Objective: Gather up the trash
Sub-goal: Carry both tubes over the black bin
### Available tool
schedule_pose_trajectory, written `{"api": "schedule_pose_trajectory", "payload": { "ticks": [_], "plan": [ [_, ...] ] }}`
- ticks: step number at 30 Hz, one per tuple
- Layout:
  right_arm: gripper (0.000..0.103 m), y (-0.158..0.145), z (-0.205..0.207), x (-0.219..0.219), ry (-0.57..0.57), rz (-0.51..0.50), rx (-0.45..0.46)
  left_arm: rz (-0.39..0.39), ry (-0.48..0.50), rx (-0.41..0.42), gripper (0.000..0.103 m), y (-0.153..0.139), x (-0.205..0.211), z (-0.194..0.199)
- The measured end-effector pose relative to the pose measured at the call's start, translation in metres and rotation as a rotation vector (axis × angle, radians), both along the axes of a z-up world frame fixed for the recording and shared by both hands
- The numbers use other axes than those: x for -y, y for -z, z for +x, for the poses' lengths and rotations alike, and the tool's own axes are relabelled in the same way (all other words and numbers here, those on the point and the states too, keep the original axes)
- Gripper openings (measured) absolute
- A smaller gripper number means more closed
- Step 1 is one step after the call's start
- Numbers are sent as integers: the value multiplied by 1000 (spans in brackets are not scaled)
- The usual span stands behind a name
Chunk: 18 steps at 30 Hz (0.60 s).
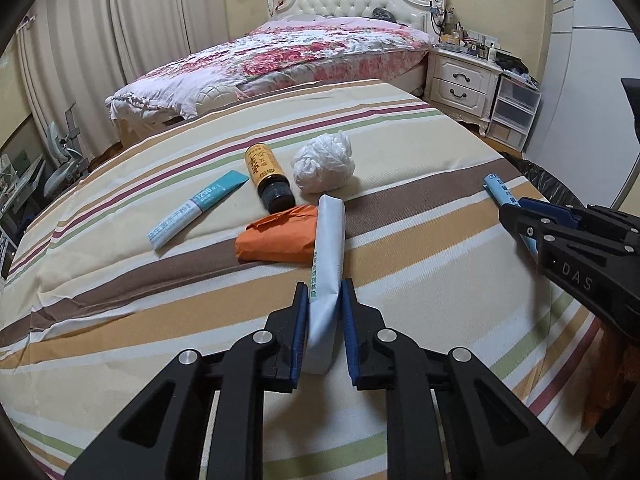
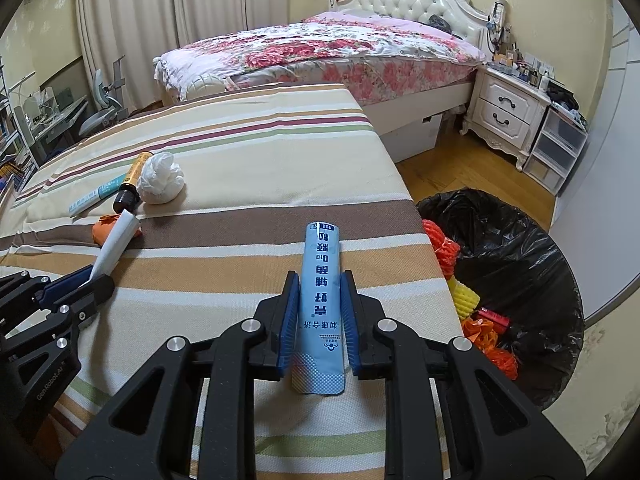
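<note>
Both grippers are angled steeply downward over the striped sheet point(image 1: 400, 248). The L gripper point(image 1: 325, 308) is clamped on a white paper packet point(image 1: 329, 248): blue pads are pressed on its near end from both sides, w/ the packet sticking forward along the fingers, its far tip lying over an orange wrapper point(image 1: 276, 240). The R gripper point(image 2: 319, 300) is closed on a light-blue sachet point(image 2: 322, 280), held the same way, lengthwise btwn the pads, the far end raised above the brown stripe. In the left wrist view the R gripper is seen at the right edge, w/ the sachet poking out toward the sheet's edge. Still on the sheet, past the L gripper: a teal-and-white sachet point(image 1: 196, 210), a small brown bottle w/ yellow label point(image 1: 267, 178) lying on its side, and a crumpled white tissue ball point(image 1: 324, 168) just beside the bottle. A bin lined w/ a black bag point(image 2: 516, 240) is seen on the floor right of the sheet's edge, w/ orange and yellow scraps point(image 2: 464, 292) inside.
</note>
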State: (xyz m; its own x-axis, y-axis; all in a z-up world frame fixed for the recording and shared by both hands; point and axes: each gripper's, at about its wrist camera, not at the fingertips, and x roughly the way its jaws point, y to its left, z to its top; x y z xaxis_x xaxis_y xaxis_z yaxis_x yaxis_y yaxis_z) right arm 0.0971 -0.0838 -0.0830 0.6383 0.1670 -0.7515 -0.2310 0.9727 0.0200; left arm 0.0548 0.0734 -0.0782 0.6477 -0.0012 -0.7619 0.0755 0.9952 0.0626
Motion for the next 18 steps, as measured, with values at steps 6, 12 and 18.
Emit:
{"api": "schedule_pose_trajectory", "payload": {
  "ticks": [6, 12, 18],
  "plan": [
    [21, -1, -5, -6, -13, -13, 2, -37, -28, -9, 18, -1, -18, -16],
    [21, 0, -10, -16, -38, -24, 0, -87, -59, -20, 42, -2, -28, -14],
    [22, 0, -16, -26, -63, -35, 0, -132, -99, -27, 49, -3, -39, -7]
  ]
}}
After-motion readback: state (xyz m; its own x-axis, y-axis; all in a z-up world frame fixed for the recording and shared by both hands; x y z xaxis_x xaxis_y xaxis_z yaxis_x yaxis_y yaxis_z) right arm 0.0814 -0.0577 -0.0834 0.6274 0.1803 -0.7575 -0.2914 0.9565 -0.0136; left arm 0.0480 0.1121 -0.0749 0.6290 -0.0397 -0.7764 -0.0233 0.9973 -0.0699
